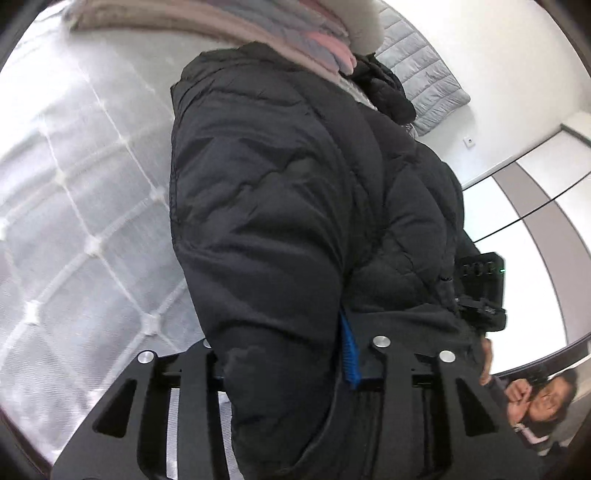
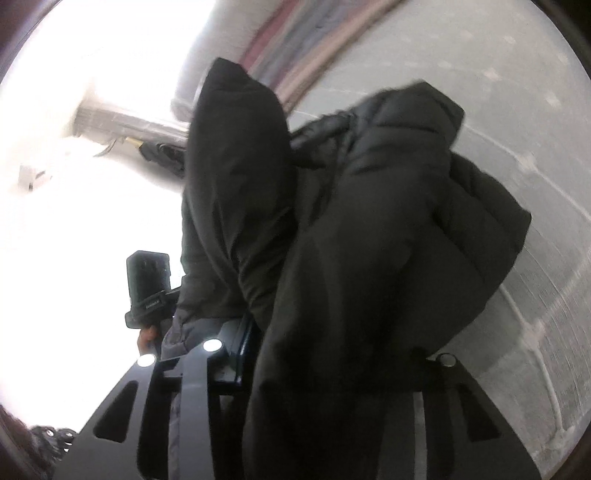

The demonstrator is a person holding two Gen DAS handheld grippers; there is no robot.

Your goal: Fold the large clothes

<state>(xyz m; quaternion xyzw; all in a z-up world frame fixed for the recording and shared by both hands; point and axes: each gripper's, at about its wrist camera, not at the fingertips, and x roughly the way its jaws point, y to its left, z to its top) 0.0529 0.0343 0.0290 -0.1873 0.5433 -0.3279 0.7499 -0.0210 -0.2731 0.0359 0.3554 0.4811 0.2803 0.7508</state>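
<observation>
While bunched lengthwise away over the mattress [image 1: 74, 192], black coat [image 1: 280, 192] clamped in both claws.

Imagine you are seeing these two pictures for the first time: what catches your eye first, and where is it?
A bulky black puffer jacket fills the middle of both views, bunched up and draped over each claw. Behind it lies a white quilted mattress, with a striped pink and grey blanket at its far end. The left claw and the right claw both seem buried in jacket fabric.
</observation>
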